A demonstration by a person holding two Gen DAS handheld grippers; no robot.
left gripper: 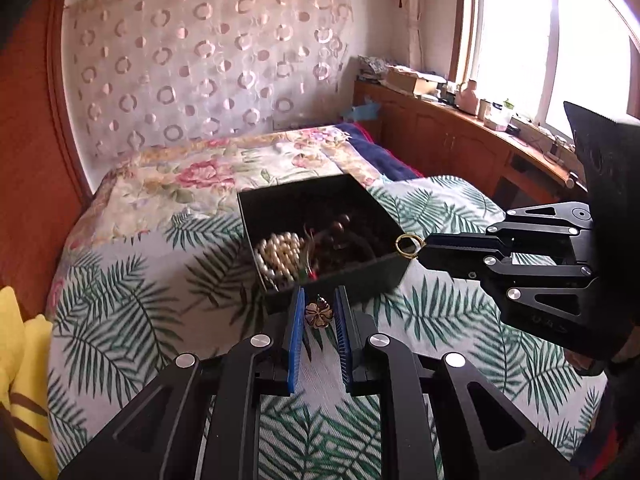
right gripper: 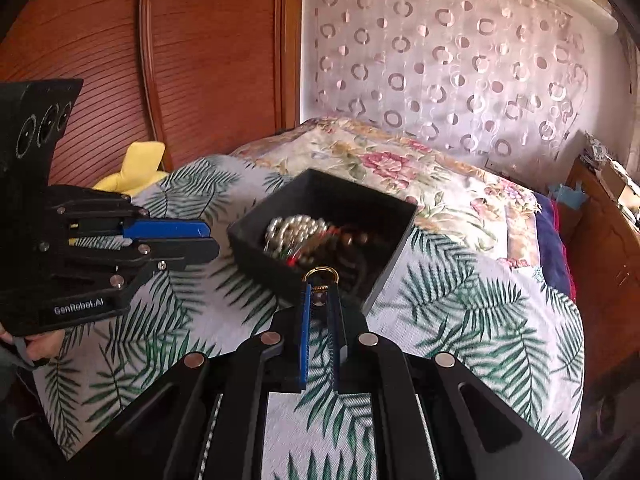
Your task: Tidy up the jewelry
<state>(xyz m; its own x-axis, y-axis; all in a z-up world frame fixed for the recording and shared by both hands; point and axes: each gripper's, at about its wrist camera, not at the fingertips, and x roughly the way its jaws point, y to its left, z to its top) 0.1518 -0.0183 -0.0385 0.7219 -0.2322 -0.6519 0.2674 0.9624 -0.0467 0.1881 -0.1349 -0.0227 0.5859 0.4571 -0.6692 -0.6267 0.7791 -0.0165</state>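
- A bed (left gripper: pixel 168 264) fills both views, covered by a palm-leaf sheet (right gripper: pixel 472 320) in front and a rose-patterned quilt (left gripper: pixel 192 176) behind it.
- A sheer curtain (left gripper: pixel 192 60) with ring patterns hangs beyond the bed; a yellow cloth (left gripper: pixel 20 340) lies at the bed's left edge.
- A black open box (left gripper: pixel 280 204) sits on the palm-leaf sheet, between the two grippers and just ahead of them.
- Inside the box lies a heap of jewelry: a pearl strand (left gripper: pixel 278 258) on the left, dark brown beads (left gripper: pixel 340 236) beside it.
- The left gripper (left gripper: pixel 319 312) has its blue pads drawn close, pinching a small gold flower charm (left gripper: pixel 319 315) just short of the box's near wall.
- The right gripper (right gripper: pixel 320 300) is pressed nearly together on a gold ring (right gripper: pixel 321 274), held over the box's near corner.
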